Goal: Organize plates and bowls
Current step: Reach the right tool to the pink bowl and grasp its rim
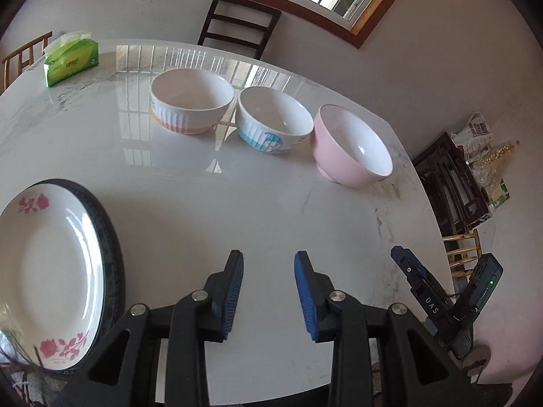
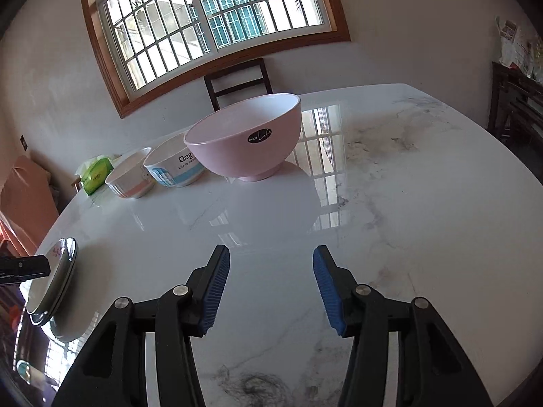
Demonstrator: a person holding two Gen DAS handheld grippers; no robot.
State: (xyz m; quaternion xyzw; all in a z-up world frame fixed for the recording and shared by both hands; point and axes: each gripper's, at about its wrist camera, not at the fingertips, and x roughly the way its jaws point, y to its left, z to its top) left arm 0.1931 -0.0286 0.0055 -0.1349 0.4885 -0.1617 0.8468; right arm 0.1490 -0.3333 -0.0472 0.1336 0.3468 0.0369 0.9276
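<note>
Three bowls stand in a row on the white marble table (image 1: 237, 203): an orange-banded white bowl (image 1: 191, 105), a blue-patterned white bowl (image 1: 273, 120) and a pink bowl (image 1: 351, 146). A white plate with pink flowers (image 1: 47, 271) lies on a dark-rimmed plate (image 1: 113, 237) at the left. My left gripper (image 1: 268, 264) is open and empty above the table, right of the plates. My right gripper (image 2: 271, 257) is open and empty, in front of the pink bowl (image 2: 244, 139). The other two bowls (image 2: 173, 166) (image 2: 130, 176) and the stacked plates (image 2: 56, 278) show at its left.
A green tissue pack (image 1: 71, 59) sits at the far left of the table, also in the right wrist view (image 2: 96, 173). A dark chair (image 1: 239, 25) stands behind the table under the window. Dark wooden furniture (image 1: 451, 186) stands to the right. The right gripper's body (image 1: 424, 295) shows at the table's right edge.
</note>
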